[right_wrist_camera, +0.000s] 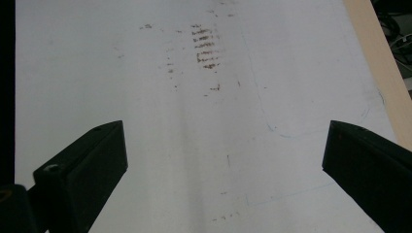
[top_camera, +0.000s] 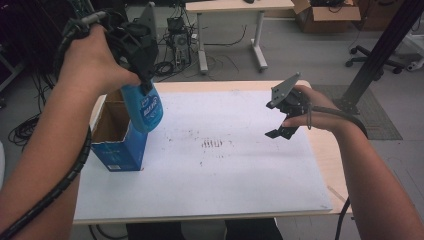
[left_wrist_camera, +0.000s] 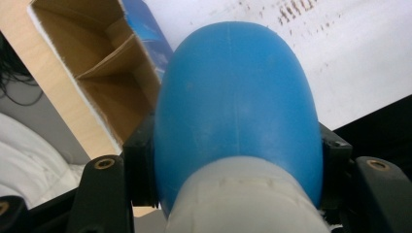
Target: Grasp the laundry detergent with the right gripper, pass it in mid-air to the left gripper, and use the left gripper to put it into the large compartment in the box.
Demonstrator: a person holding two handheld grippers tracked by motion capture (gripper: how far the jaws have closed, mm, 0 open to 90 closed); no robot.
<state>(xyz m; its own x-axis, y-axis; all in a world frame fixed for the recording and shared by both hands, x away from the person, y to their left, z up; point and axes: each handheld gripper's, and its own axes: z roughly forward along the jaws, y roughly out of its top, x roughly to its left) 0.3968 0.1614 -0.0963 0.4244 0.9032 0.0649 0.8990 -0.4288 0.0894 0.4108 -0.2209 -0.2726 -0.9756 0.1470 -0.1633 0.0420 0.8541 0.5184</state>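
A white sheet (top_camera: 210,165) covers most of the table (top_camera: 330,160), with brown smudges (top_camera: 212,143) near its middle. At the left edge stands an open blue box (top_camera: 117,145), cardboard-brown inside. The left gripper (top_camera: 145,75) is clamped on a blue bottle (top_camera: 144,107), held just above the box's right rim. The right gripper (top_camera: 281,131) hovers at the right over the sheet, jaws spread wide and empty.

Box (top_camera: 117,137) at table (top_camera: 327,160) left edge; bottle (top_camera: 144,107) above box.
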